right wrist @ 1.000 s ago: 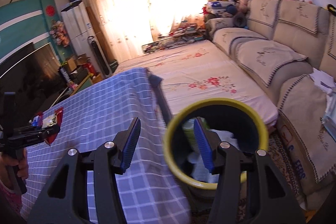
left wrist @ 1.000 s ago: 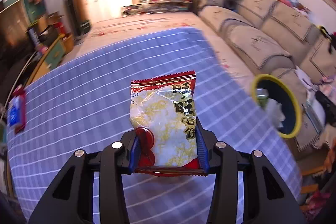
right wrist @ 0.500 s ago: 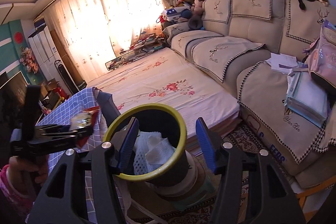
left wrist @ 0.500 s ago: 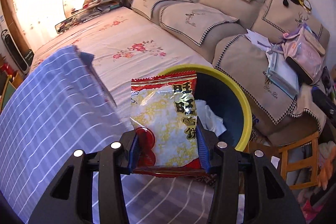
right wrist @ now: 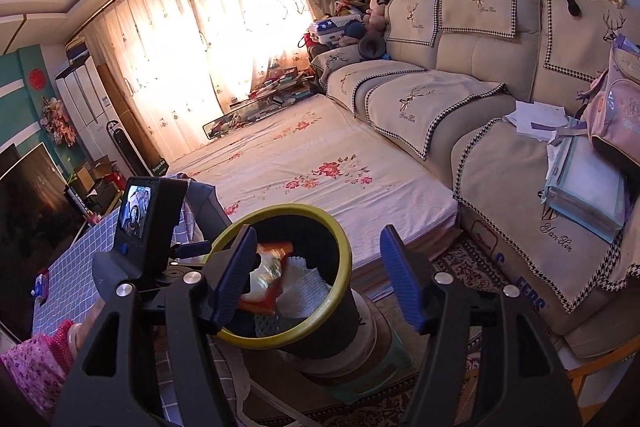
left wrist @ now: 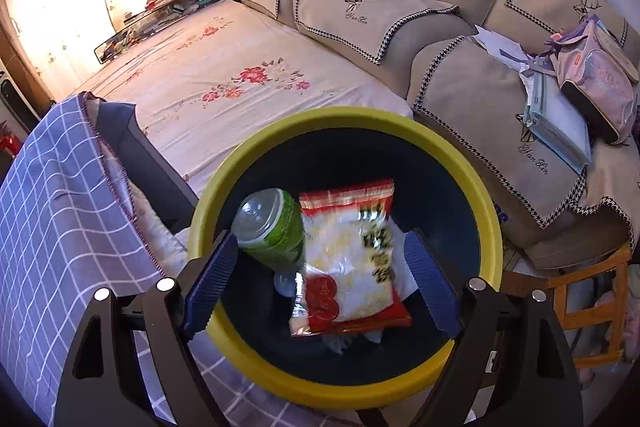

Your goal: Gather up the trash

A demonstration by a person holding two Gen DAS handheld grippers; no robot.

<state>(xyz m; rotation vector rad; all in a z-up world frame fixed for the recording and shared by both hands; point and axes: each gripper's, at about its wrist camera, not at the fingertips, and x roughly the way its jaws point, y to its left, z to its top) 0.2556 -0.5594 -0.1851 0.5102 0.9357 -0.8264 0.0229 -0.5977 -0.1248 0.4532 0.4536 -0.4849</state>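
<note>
Item: snack packet [left wrist: 348, 259], released from left gripper [left wrist: 320, 283], now in bin [left wrist: 472, 187] beside bottle [left wrist: 276, 223]. Both grippers' jaws opening, empty. One piece collected.

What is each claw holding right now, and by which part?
Nothing. The left claw is opening, the snack packet loose in the bin. The right claw, also opening, is empty.

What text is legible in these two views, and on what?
"Yan Xin": embroidered on the sofa covers, under the deer motifs.
Snack packet in the bin: large printed characters, too blurred to read.
Blue letters on the sofa base: partly hidden, unreadable.
Label on the white cabinet: too small.
</note>
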